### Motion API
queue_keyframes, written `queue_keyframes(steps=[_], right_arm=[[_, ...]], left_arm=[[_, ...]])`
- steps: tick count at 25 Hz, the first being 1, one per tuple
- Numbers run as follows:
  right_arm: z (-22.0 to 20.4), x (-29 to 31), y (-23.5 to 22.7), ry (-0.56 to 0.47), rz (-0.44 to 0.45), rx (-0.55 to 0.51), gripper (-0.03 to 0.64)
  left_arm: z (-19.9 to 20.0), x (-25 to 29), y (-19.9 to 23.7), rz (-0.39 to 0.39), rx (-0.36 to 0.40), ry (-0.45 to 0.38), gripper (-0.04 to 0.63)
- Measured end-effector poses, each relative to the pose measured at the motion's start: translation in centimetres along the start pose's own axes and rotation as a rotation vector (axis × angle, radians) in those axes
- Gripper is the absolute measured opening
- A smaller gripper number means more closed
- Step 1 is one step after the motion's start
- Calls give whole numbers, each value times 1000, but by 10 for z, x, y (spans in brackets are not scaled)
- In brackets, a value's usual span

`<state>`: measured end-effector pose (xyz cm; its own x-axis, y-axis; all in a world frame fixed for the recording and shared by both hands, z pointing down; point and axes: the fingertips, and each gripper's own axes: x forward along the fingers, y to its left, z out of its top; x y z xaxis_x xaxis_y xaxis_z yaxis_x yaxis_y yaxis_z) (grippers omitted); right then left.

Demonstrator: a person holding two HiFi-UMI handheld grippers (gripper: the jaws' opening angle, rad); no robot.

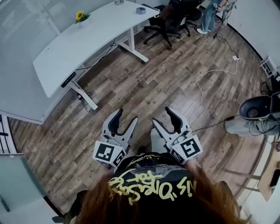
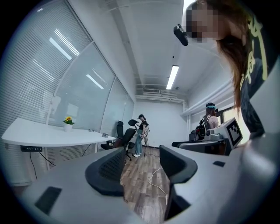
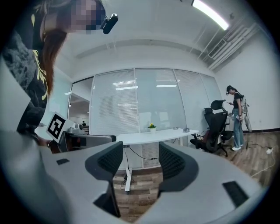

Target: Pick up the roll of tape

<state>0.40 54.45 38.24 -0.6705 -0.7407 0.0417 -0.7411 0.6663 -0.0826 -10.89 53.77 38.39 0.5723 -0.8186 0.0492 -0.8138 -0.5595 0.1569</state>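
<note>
The roll of tape (image 1: 140, 10) is a small bluish ring near the far end of the white desk (image 1: 87, 43). It is tiny in the left gripper view (image 2: 105, 135) and in the right gripper view (image 3: 186, 130). Both grippers are held level over the wood floor, well short of the desk. My left gripper (image 1: 126, 117) (image 2: 142, 168) is open with nothing between its fingers. My right gripper (image 1: 162, 116) (image 3: 138, 164) stands beside it, also open and empty.
A potted yellow flower (image 1: 80, 16) stands on the desk. Black office chairs (image 1: 168, 19) and a standing person (image 1: 210, 13) are beyond the desk's far end. A white cable (image 1: 201, 87) trails across the floor, and a grey seat (image 1: 256, 107) is at the right. A glass wall runs behind the desk.
</note>
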Motion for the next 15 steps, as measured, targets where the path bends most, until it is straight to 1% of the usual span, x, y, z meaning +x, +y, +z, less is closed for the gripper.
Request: queue_keyframes(steps=[3,7,11,15], right_arm=[[-3,3,-23,-3,-22,18,241],[-8,26,-62,-10,-31,58,241],[-5,63,-104,-21,-2,63,241],[12,99,-158,-39,11,40,240]], left_arm=[[-1,18,1,-3,15,7,247],[-2,54,14,0,34,31,247],[5,106,35,12,46,26,247],[19,171,50,7,50,8,247]])
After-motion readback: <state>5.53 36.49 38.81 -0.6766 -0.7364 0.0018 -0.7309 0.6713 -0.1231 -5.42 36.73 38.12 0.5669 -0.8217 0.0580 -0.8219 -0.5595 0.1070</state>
